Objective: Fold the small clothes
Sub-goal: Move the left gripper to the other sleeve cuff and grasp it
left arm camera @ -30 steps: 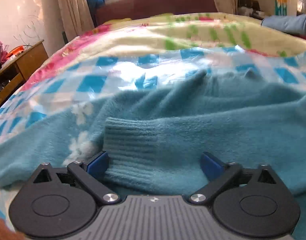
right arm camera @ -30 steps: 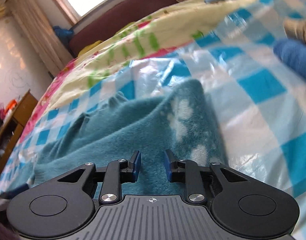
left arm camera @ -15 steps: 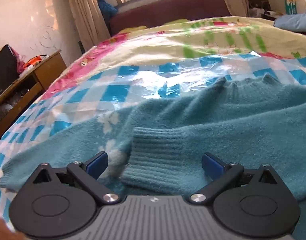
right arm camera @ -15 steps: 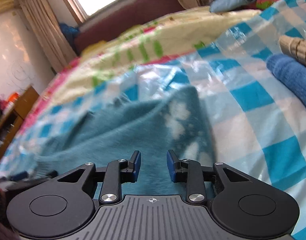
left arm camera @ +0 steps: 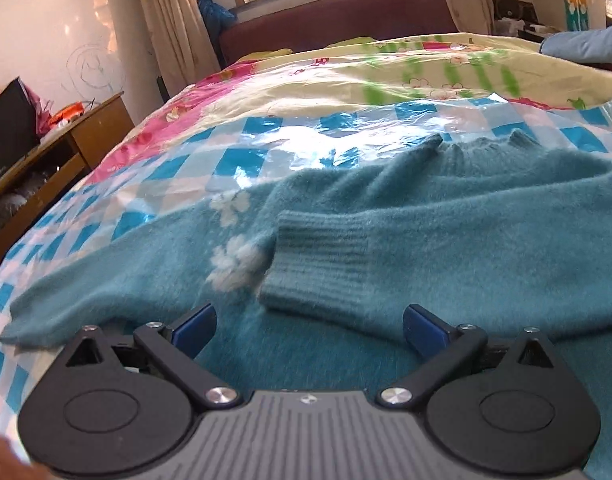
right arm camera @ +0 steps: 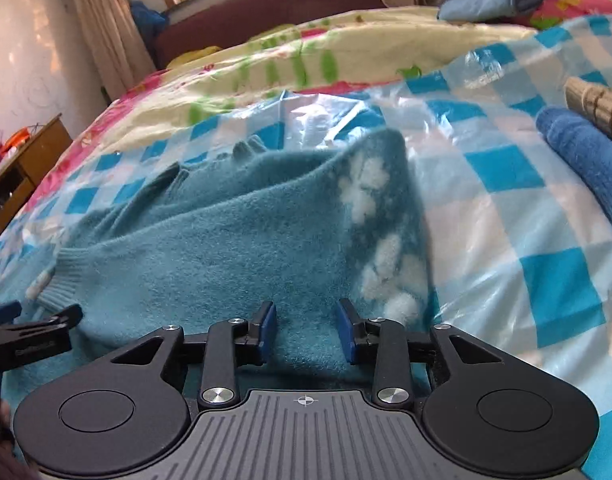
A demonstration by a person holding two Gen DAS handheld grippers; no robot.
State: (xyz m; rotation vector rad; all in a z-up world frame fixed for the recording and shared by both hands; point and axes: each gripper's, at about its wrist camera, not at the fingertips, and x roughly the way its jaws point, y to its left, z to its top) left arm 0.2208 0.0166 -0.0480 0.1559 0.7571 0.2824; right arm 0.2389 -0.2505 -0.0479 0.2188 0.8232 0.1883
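We note the teal sweater (left arm camera: 446,248) is fuzzy, matt knit; its cuff (left arm camera: 318,264), at 12 o'clock from the left gripper (left arm camera: 308,330), is ribbed. The checked sheet (right arm camera: 518,216) is glossy, crinkled plastic film. Both grippers, including the right gripper (right arm camera: 306,334), show matt black plastic with bright metal screws. The side table (left arm camera: 81,136) at 10 o'clock is wood.

My black left gripper with blue pads (left arm camera: 309,330) hangs wide open; my matching black right gripper (right arm camera: 306,334) is partly open, holding nothing.
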